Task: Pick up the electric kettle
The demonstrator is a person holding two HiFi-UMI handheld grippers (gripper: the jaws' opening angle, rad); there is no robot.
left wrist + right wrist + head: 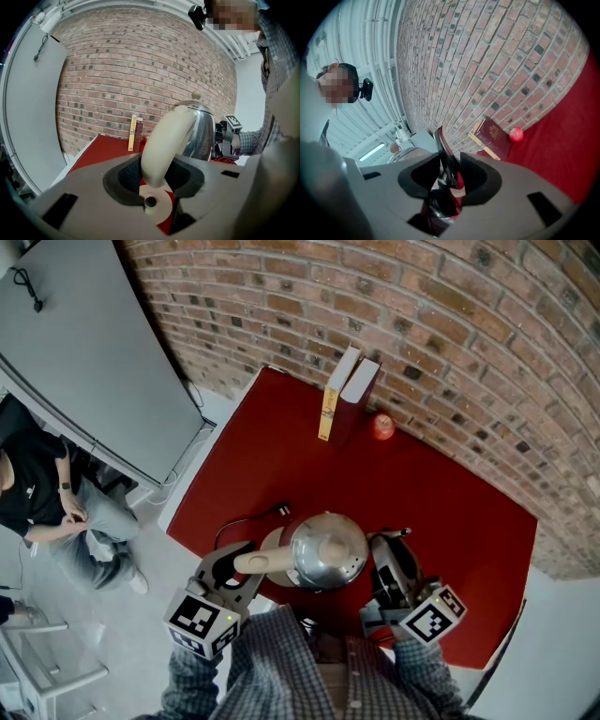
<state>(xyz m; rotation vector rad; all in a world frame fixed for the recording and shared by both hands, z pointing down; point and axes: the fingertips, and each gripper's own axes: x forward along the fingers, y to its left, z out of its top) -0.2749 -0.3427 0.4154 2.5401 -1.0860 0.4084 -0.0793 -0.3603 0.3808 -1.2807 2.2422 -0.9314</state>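
Gripping is looking done: the left gripper (157, 177) is clamping the kettle (326, 549) by its cream handle (164, 140), and the right gripper (450, 177) is pinching what looks like the dark spout (442, 143). The kettle is sitting near the front of the red counter (450, 493). Lifting is seemingly remaining; whether it is leaving the surface, I cannot tell
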